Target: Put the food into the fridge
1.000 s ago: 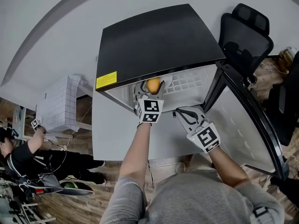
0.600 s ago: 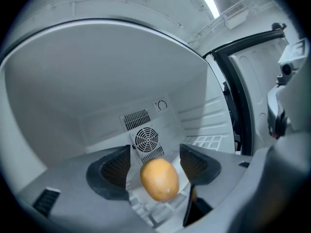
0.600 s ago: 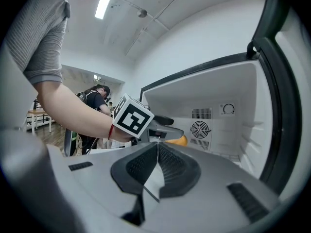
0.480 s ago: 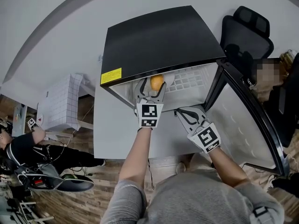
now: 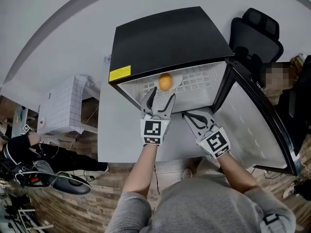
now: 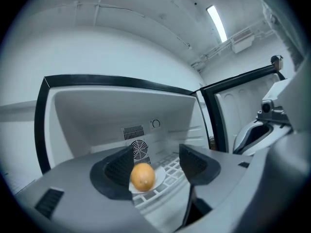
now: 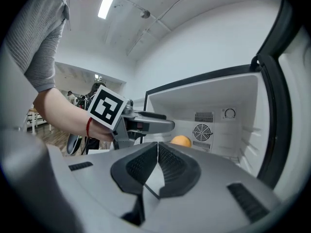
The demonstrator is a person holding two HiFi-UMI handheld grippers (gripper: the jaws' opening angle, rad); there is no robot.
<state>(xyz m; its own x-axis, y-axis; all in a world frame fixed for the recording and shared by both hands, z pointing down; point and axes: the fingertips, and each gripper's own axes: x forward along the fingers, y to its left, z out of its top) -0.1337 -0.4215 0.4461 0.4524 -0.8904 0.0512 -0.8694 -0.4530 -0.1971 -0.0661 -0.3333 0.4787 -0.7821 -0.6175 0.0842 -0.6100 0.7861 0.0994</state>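
Backed out of the fridge (image 5: 165, 38) in the last second, so the left hand-held gripper (image 5: 162, 93) no longer had the orange (image 5: 165, 82) between its jaws like before. Those jaws were spread wide with nothing in them, hovering at the front edge of the opening. The right hand-held gripper (image 5: 186, 115) sat just beside it on the door (image 5: 252, 125) side, a bit nearer the person, jaws pressed fully together on nothing.

Past the left jaws, the orange sat on a small white plate (image 5: 177, 75) on the white wire shelf (image 5: 199, 84) inside. It was clear of both jaws, a little way in front of them. In the left gripper view it lined up closer to the left jaw than the right, but it was deeper in the fridge, not touching either.

Behind the orange you could see the round fan vent (image 6: 140, 149) and a little dial (image 6: 155, 124) on the back wall. The door hung wide open off to the right, and a black office chair (image 5: 255, 33) stood beyond it.
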